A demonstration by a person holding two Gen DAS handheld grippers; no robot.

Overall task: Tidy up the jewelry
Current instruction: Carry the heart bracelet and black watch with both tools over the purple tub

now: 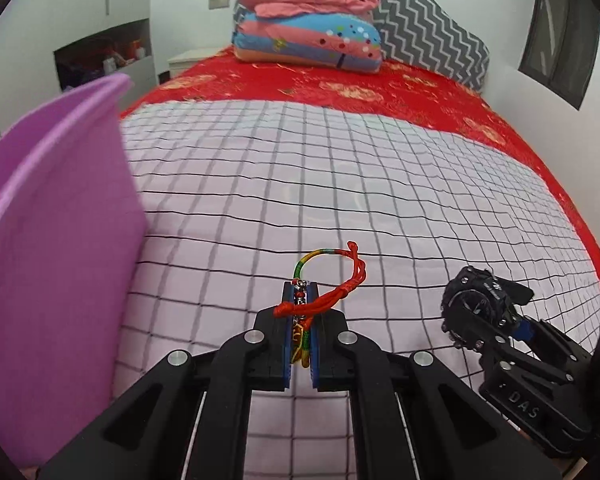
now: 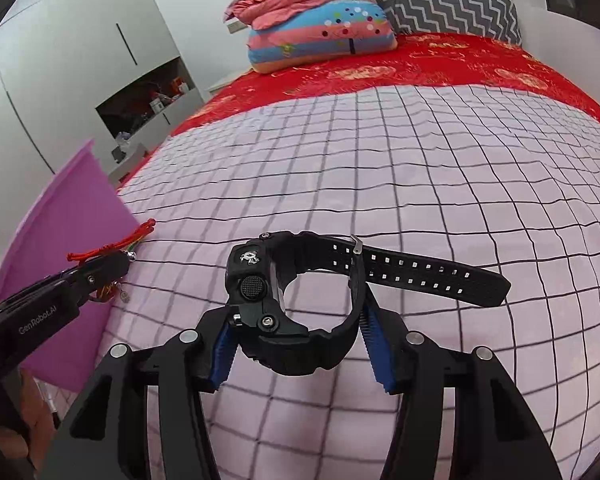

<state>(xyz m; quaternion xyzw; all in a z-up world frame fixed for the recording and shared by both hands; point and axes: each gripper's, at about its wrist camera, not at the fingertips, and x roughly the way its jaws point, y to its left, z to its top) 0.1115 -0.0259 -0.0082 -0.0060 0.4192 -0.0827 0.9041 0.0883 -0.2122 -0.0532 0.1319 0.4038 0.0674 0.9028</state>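
My left gripper [image 1: 300,292] is shut on a red and multicoloured cord bracelet [image 1: 332,276], held above the checked cloth; the bracelet's loop sticks out past the fingertips. It also shows in the right wrist view [image 2: 108,250], next to the purple bin. My right gripper [image 2: 296,332] is shut on a black wristwatch [image 2: 296,300], its strap trailing to the right. The watch and right gripper show in the left wrist view [image 1: 480,304] at lower right. A purple plastic bin [image 1: 56,240] stands close on the left.
A pale checked cloth [image 1: 340,184] covers the near part of a bed with a red sheet [image 1: 380,84]. Folded quilts and pillows [image 1: 308,28] are stacked at the far end. A wall niche and white cabinet [image 1: 104,56] lie at far left.
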